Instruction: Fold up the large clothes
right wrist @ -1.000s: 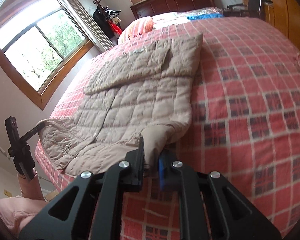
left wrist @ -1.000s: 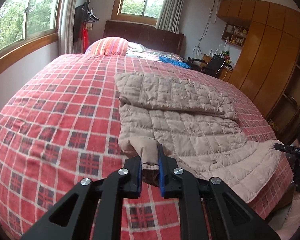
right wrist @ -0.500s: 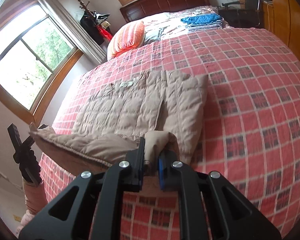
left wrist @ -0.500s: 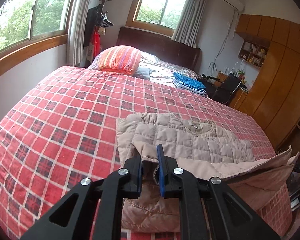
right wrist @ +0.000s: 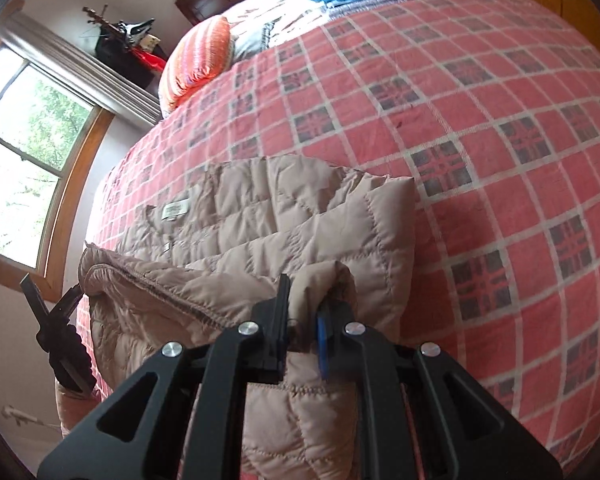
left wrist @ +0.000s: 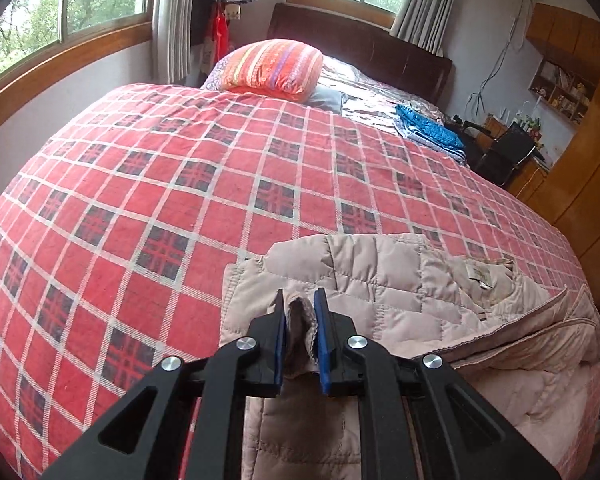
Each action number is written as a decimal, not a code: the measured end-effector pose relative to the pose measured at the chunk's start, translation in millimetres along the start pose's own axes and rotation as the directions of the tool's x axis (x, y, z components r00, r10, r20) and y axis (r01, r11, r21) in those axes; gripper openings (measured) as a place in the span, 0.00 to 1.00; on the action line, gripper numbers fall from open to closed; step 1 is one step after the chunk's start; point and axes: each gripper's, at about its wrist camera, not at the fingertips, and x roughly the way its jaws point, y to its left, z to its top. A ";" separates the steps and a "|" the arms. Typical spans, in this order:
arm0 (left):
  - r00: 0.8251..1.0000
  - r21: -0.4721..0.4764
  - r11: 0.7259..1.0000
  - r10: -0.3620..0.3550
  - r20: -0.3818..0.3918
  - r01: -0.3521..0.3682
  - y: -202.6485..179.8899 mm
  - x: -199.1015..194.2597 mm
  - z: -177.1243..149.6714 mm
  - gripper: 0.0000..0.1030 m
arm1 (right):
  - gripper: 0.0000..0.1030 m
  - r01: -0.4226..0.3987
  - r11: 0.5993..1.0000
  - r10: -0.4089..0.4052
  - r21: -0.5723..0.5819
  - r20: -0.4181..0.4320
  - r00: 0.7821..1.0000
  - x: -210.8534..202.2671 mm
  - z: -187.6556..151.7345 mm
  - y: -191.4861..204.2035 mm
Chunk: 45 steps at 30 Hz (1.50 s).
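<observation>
Garment: a beige quilted jacket (left wrist: 400,280) lies on the bed (left wrist: 160,184) near its foot edge, between 5 and 6 o'clock in the left wrist view, with its collar label facing up.
Fold state: the hem end is lifted and carried over the upper body of the jacket, so the piping edge runs across the garment in both views; judged from this, the bottom-to-top fold is under way and not yet laid down.
Left hand-held gripper (left wrist: 300,320): clenched on a bunched corner of the jacket's hem, fabric filling the space between the blue pads.
Right hand-held gripper (right wrist: 302,312): clenched on the other hem corner, a puffed fold of fabric wrapped over its right finger.
Handling: the jacket looks light, soft and puffy, with no stiffness of its own; it will likely sag between the two grips and spring back a little after pressing.
Surface: the shell has a smooth sheen and may slip in a shallow pinch.
Where to hold: the stitched hem corners, as now, taken deep enough to catch the seam and not only the padding.
Risk: uneven travel of the two corners would skew the fold line.
Surroundings: a striped pillow (left wrist: 272,66) at 12 o'clock and folded blue cloth (left wrist: 428,128) at 1 o'clock, both well apart from the jacket.
</observation>
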 end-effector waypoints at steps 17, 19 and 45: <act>0.992 -0.073 0.992 -0.107 -0.062 0.102 25.7 -23.5 14.9 0.38 | 0.60 -0.044 0.999 0.044 -0.009 0.053 0.998 -40.5 -2.6 0.6; 0.993 -0.047 0.994 -0.105 -0.052 0.102 27.8 -36.5 10.4 0.43 | 0.58 -0.050 0.998 0.053 -0.042 0.067 0.996 -52.0 -9.7 4.4; 0.991 0.081 0.995 -0.074 0.114 0.065 -9.4 -69.9 -23.4 0.10 | 0.05 0.007 0.988 0.020 -0.157 0.170 0.985 -60.9 -17.9 35.1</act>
